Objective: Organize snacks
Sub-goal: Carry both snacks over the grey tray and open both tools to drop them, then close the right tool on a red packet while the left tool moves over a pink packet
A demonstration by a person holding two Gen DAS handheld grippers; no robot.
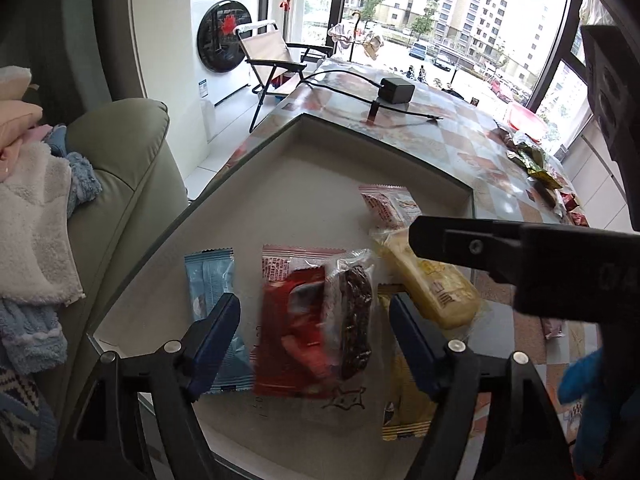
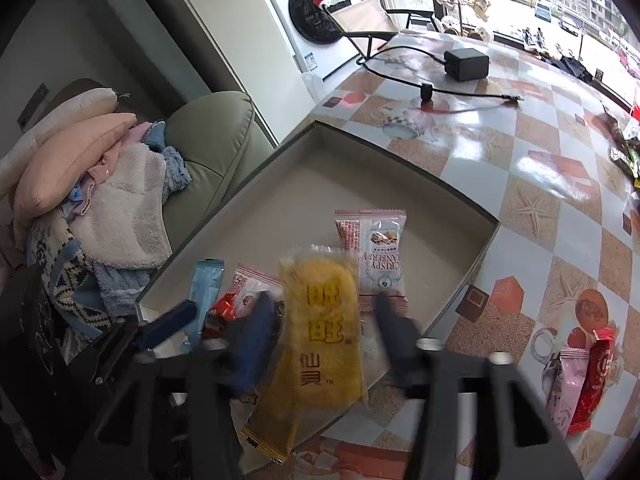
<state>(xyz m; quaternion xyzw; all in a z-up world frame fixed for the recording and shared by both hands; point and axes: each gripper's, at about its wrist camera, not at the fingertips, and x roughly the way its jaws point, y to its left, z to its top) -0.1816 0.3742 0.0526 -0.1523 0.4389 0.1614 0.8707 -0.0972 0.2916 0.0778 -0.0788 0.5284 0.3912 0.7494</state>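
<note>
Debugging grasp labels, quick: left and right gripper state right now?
Left gripper: open, holding nothing, over the red packet in the box.
Right gripper: open, the yellow rice cracker packet between its fingers; grip cannot be told.

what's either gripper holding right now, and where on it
Nothing is clearly gripped. The left gripper and the right gripper are open, with the yellow rice cracker packet lying loose between its fingers.
</note>
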